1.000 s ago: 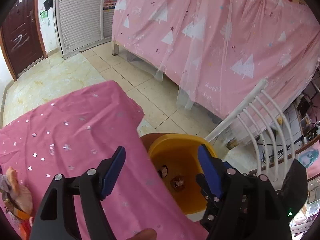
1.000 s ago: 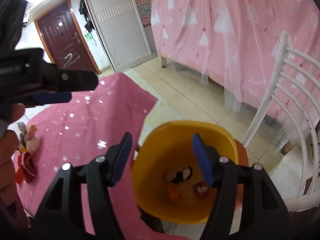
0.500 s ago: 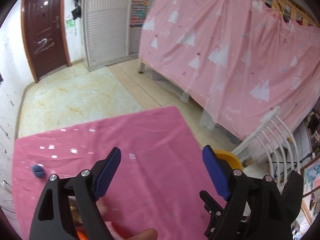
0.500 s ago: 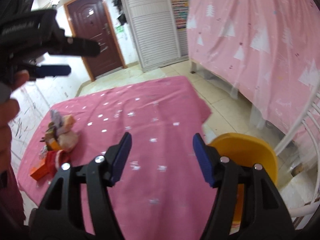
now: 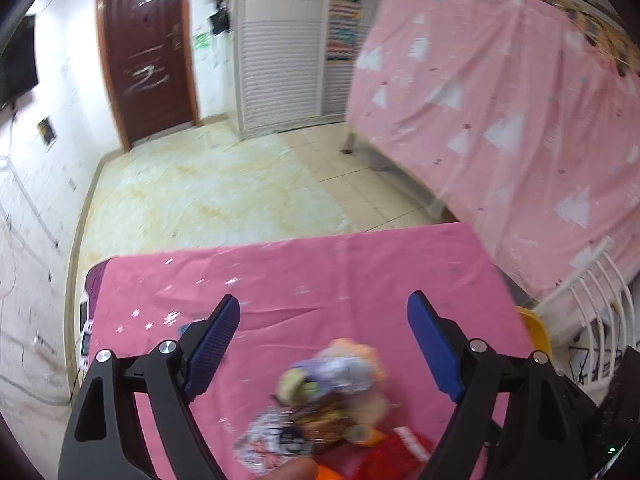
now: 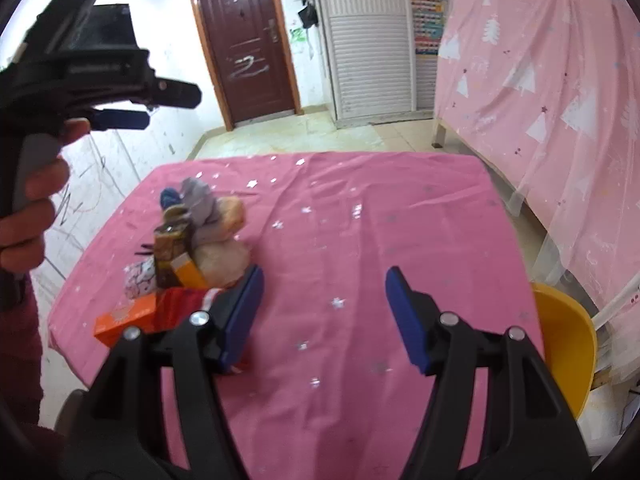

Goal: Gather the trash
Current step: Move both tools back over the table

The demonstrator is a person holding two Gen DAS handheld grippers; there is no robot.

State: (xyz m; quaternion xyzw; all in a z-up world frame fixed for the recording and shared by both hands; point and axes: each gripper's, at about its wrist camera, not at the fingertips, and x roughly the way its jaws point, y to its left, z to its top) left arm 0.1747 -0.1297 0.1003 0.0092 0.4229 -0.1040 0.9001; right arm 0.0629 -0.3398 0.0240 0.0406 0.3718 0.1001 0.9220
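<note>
A heap of trash (image 6: 192, 240) lies on the pink starred tablecloth (image 6: 360, 240) at the left: crumpled wrappers, a brown packet, an orange box (image 6: 120, 318) and a red wrapper. In the left wrist view the heap (image 5: 332, 396) is blurred, below and between the fingers. My left gripper (image 5: 324, 336) is open and empty above the heap; it also shows in the right wrist view (image 6: 120, 118), raised at the left. My right gripper (image 6: 324, 312) is open and empty over the table, right of the heap. The yellow bin (image 6: 564, 344) stands off the table's right edge.
A white chair (image 5: 592, 300) stands beside the bin (image 5: 536, 332). A bed draped in pink cloth (image 6: 552, 100) runs along the right. A brown door (image 6: 244, 40) and white slatted doors are at the back. Tiled floor lies beyond the table.
Both grippers have swung left, away from the yellow bin and back over the table. The trash heap has come under the left gripper. Both stay open and empty.
</note>
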